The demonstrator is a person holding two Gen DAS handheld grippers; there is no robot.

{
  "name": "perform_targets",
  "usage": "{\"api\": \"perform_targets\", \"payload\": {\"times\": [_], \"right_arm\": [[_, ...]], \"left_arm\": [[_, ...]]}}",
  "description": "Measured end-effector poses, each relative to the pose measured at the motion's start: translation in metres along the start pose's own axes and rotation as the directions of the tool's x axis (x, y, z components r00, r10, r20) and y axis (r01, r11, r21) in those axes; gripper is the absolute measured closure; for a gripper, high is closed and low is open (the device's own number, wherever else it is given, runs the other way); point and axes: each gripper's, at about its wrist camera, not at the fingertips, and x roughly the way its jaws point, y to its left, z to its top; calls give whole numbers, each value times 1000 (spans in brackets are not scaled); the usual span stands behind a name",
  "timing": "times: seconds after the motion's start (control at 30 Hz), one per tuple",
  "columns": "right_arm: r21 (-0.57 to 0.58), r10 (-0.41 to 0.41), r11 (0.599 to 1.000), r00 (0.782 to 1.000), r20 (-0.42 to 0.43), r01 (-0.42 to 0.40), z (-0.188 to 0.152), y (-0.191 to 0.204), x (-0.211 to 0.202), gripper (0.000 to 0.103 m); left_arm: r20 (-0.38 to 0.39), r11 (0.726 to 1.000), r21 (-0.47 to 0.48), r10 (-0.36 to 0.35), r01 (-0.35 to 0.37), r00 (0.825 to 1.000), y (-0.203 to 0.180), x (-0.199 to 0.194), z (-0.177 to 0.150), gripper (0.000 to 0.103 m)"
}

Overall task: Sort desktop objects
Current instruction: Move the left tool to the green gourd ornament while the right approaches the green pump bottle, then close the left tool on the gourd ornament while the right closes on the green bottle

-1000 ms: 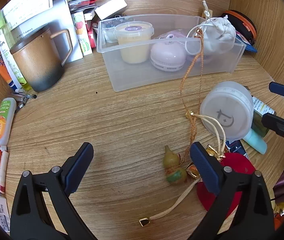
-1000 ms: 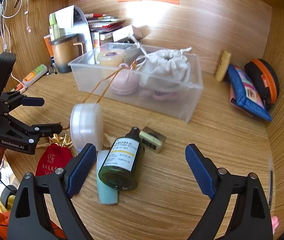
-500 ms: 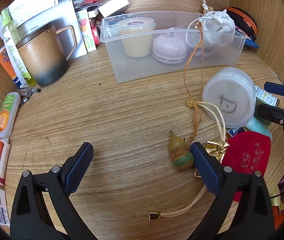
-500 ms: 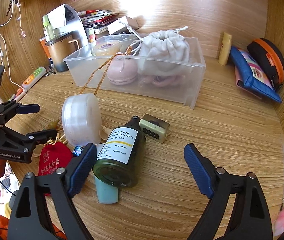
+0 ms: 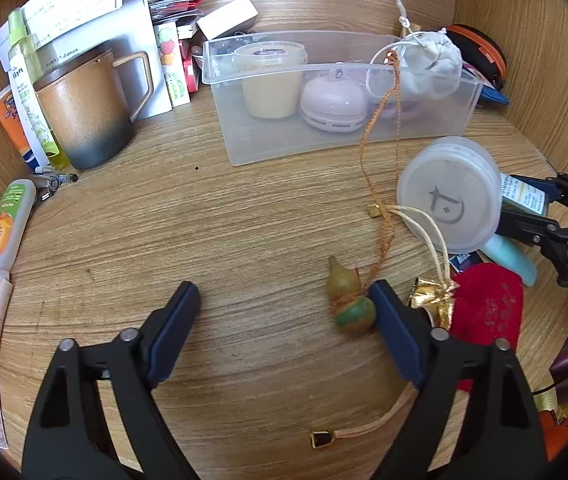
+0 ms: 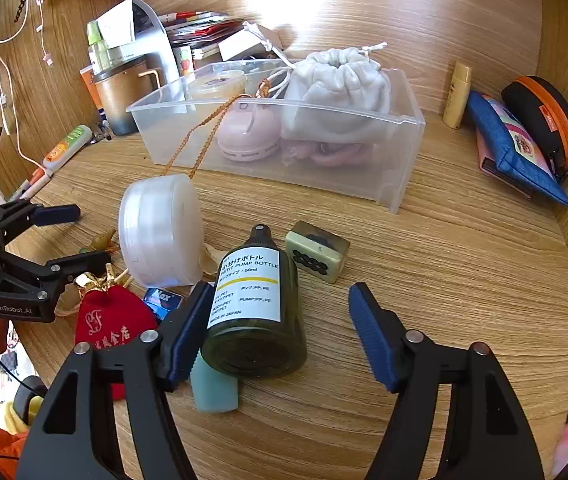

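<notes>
two grippers are spread wide on my screens, neither grasping anything. going from the left edge of the desk (image 5: 224,216): a brown mug (image 5: 84,116) stands near the back left corner. my left gripper (image 5: 284,300) hovers low over bare wood, and the gourd charm (image 5: 350,300) lies just beside its right finger, touching or nearly so; i cannot tell which. the charm's orange cord (image 5: 380,128) runs up and hooks over the front wall of the clear bin (image 6: 400,148), which holds a yellow cup (image 5: 270,76), a pink round case (image 6: 250,136) and a grey drawstring pouch (image 6: 336,88). next comes a white round container (image 6: 160,224) standing on its edge, with a red pouch (image 6: 112,324) near the front edge below it. my right gripper (image 6: 280,336) has the green pump bottle (image 6: 258,308) lying between its fingers, cap pointing away, resting on a teal tube (image 6: 214,392). a mahjong tile (image 6: 318,256) sits just past the bottle. a blue pouch (image 6: 512,148) and an orange-trimmed case (image 6: 540,116) lean at the right edge.
</notes>
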Motion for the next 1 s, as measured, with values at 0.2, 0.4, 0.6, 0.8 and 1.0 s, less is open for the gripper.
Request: {"api": "perform_targets", "payload": {"times": [0.2,0.4,0.6,0.8,1.0], "right_arm": [[3,16,1000,1000,2,-16,1,1,0,51],[10,23,1000,1000,5,-23,-1,0,0,53],[16,37,999,999,-5,-36,-2,-1,0,64],[34,39,999,999,4,-39,-3,-5,-2,64],[51,32,998,999,28,-33,-2,-9,-8,65]], "left_arm": [[13,1000,13,-6,6,1000,-3,-3,0,46],[27,998,61,1,-3,1000,-12,-5,-1,67],[26,998,70,-3,1,1000,-15,-5,-1,73],[33,995,98,0,-3,999,-20,-3,1,84],[39,995,98,17,-20,999,-22,-1,2,84]]}}
